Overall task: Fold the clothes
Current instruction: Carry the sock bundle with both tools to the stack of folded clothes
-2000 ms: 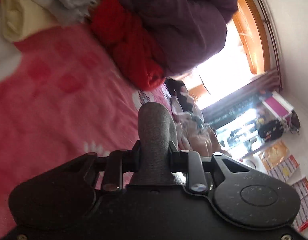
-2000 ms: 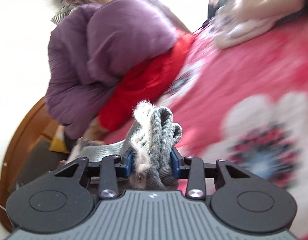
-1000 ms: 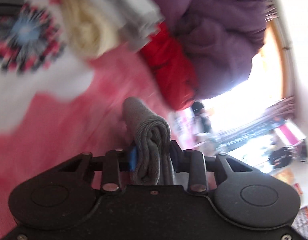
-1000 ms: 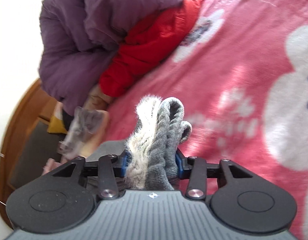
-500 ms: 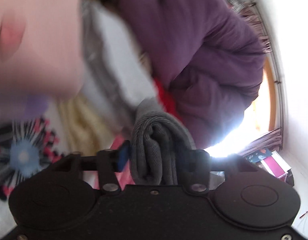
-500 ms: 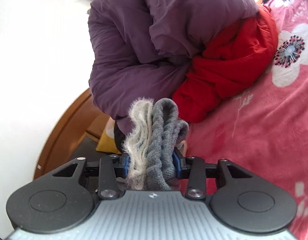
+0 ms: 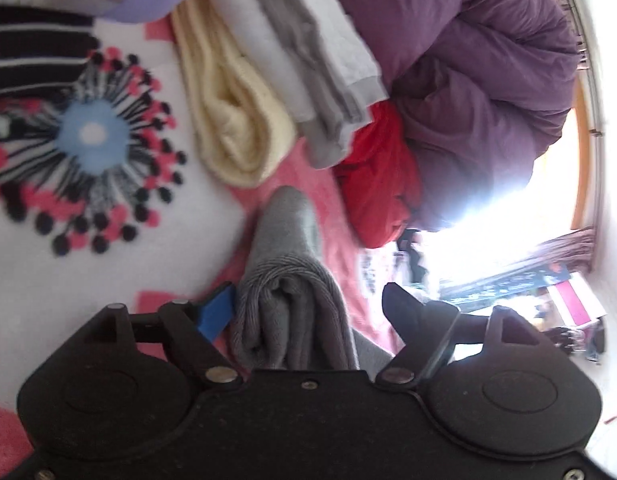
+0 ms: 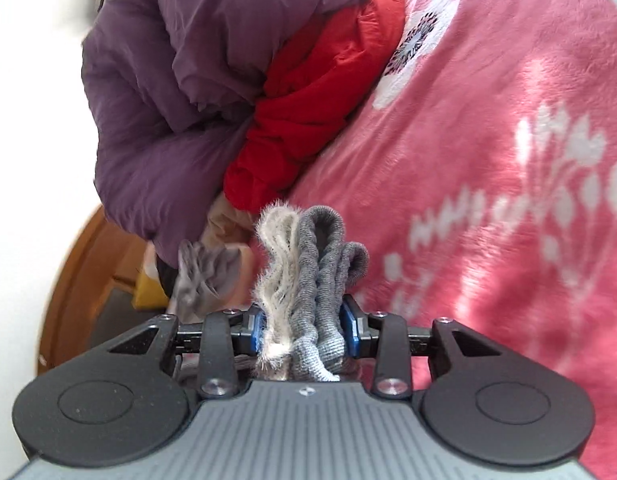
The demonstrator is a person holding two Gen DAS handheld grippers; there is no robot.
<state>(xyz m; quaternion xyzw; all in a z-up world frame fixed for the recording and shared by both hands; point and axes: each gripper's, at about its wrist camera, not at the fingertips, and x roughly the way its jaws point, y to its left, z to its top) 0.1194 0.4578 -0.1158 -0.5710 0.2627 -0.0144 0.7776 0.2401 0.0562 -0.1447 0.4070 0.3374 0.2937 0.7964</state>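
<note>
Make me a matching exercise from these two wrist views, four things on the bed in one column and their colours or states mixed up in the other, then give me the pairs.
Column one:
1. left gripper
2. right gripper
3. rolled towel
4. puffy jacket

Column two:
A. purple
B. cream
C. clamped on a bunched grey garment
D. jaws opening, one pad clear of the grey fold

Pairs: 1-D, 2-C, 3-B, 4-A
</note>
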